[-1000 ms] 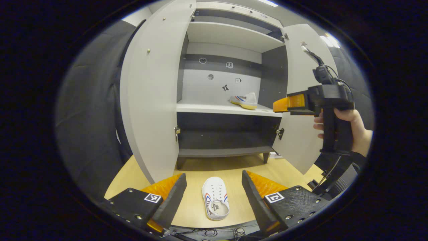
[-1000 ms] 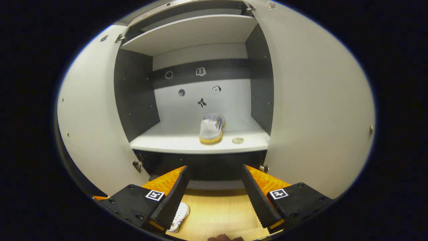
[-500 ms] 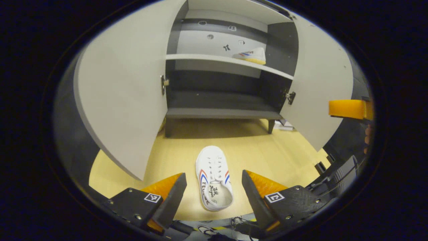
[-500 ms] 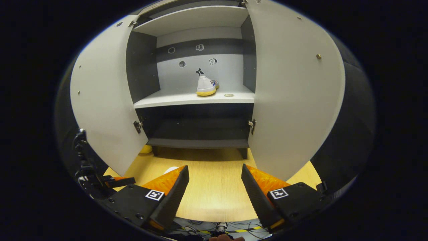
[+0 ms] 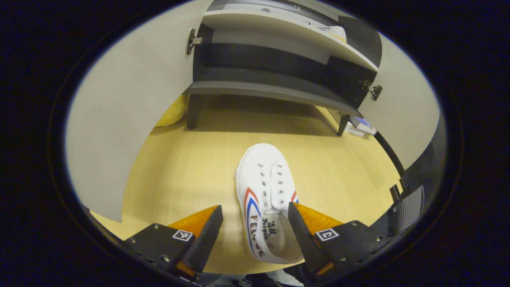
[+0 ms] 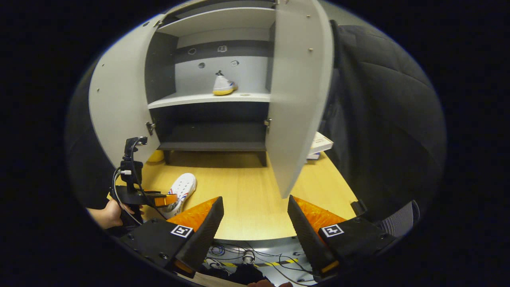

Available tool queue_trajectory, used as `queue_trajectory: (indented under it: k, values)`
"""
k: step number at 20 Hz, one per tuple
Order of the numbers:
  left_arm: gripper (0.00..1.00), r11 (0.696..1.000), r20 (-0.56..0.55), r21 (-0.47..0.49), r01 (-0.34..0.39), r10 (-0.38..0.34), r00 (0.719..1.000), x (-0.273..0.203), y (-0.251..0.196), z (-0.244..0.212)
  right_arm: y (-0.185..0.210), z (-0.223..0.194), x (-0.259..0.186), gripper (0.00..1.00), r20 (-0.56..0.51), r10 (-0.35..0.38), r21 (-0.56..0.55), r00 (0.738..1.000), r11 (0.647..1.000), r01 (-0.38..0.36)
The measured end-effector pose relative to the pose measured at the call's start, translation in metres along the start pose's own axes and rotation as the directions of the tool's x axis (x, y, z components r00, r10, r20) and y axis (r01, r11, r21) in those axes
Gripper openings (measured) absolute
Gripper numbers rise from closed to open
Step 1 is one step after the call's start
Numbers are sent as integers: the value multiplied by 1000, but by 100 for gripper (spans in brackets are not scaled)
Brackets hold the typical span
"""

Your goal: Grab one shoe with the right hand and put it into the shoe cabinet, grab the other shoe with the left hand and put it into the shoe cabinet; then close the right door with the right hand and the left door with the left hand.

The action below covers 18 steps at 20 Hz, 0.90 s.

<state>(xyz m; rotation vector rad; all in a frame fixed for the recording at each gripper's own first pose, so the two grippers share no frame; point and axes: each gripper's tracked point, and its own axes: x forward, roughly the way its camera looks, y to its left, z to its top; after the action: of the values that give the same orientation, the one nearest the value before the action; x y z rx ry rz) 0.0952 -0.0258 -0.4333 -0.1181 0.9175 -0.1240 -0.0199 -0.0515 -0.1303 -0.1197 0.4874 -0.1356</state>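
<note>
1. A pale wooden desk (image 5: 179, 167) carries an open shoe cabinet (image 6: 215, 137), and dark padded booth walls stand around it.
2. Both cabinet doors are swung wide: the left door (image 5: 119, 111) takes up the left of the left gripper view, and the right door (image 6: 299, 99) stands edge-on in the right gripper view.
3. One white shoe (image 6: 223, 85) with a yellow sole sits on the middle shelf (image 6: 207, 99), toward its right half.
4. The other shoe (image 5: 266, 199) lies on the desk in front of the cabinet, toe toward the cabinet and heel toward the camera.
5. The left tool (image 5: 255, 235) has its fingers spread wide, holding nothing. The heel end of the shoe lies between them, close against the right finger (image 5: 301, 235), with a clear gap to the left one.
6. In the right gripper view, the left tool (image 6: 165, 200) is low at the left, gripped by a hand (image 6: 109, 213), its tip over the heel of the desk shoe (image 6: 181, 193).
7. The right tool (image 6: 255, 235) is well back from the cabinet, fingers wide apart and empty, above the desk's near edge.
</note>
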Motion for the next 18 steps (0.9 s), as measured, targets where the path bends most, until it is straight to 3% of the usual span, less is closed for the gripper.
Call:
queue_trajectory:
  k: [3,6,7,9,11,12,17,18]
  values:
    - [94,1000,-9,-6,21,-21,1000,9,0,-4,-47,-1,-17,100,19,-143,108,990,984,140]
    - [74,999,-31,-37,33,-34,999,16,-1,-6,-86,-13,-33,100,-2,-240,175,971,956,236]
    - [74,999,-38,-34,38,-39,998,18,-1,-6,-95,-18,-37,100,-12,-262,184,965,948,260]
    - [74,998,-60,-23,51,-52,997,23,-5,-9,-109,-23,-43,100,-29,-292,197,956,936,292]
    - [52,1000,-66,-10,27,-28,997,25,-3,-9,-121,-23,-46,100,-27,-312,210,950,927,311]
    - [55,1000,-70,-10,25,-26,997,26,-3,-10,-126,-22,-46,100,-24,-321,213,947,924,319]
    - [48,999,-116,-45,-12,6,993,20,1,-14,-150,-15,-41,100,-5,-346,236,938,912,337]
    - [36,997,-115,-68,-28,20,993,21,2,-12,-158,-12,-37,100,2,-351,243,936,909,340]
